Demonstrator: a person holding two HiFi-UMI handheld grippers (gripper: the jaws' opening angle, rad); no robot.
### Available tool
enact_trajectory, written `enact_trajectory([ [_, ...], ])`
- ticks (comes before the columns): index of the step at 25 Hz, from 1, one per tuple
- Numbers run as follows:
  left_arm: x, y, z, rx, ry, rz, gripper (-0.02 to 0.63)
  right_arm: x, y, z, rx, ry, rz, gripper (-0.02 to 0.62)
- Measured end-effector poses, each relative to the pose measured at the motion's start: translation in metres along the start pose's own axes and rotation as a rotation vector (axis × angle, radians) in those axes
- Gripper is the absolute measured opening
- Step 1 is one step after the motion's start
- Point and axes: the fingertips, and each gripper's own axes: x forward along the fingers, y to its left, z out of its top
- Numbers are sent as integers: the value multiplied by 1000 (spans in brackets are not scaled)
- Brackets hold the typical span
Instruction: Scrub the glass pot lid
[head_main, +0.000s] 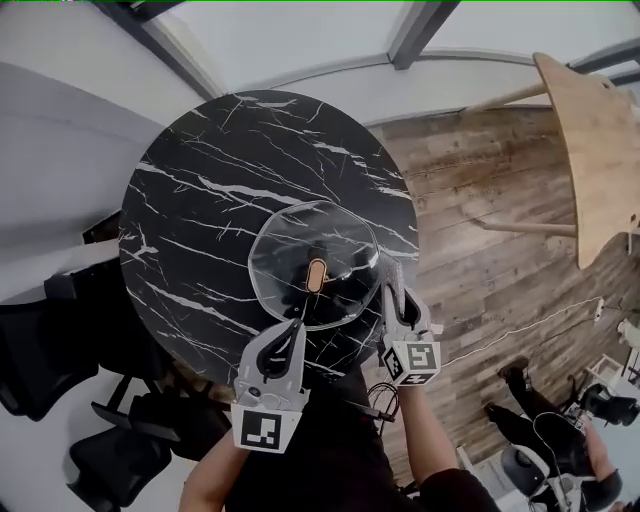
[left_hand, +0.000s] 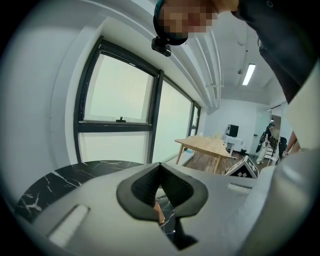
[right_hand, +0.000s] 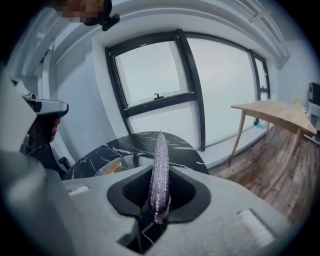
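A glass pot lid (head_main: 335, 235) with a tan handle (head_main: 316, 274) is over the near side of the round black marble table (head_main: 200, 190). My left gripper (head_main: 298, 325) is shut on the lid's near rim. In the left gripper view its jaws (left_hand: 159, 172) are pressed together, and the handle (left_hand: 159, 215) shows below them. My right gripper (head_main: 393, 290) is at the lid's right edge, shut on a sparkly silver scrub pad (right_hand: 160, 165) that stands edge-on between the jaws (right_hand: 160, 192). The lid (right_hand: 125, 161) lies just left of the pad in the right gripper view.
A light wooden table (head_main: 595, 150) stands at the right over the plank floor (head_main: 490, 270). Black chairs (head_main: 60, 345) crowd the lower left. Another person (head_main: 545, 425) with equipment is at the lower right. A window wall runs behind the marble table.
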Motion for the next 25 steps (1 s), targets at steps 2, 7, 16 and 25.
enact_trajectory([
  [2,6,2,-4,-32,5,15,3,9,-3,-6,-21,19,13,75],
  [7,18,8,-13,-80,19,44,3,30,0,-17,-59,71,48,75],
  [16,22,8,-30,-142,65,67,3,64,9,-2,-173,76,115,72],
  [25,15,16,-33,-162,61,117,2,95,37,13,-490,63,252,72],
])
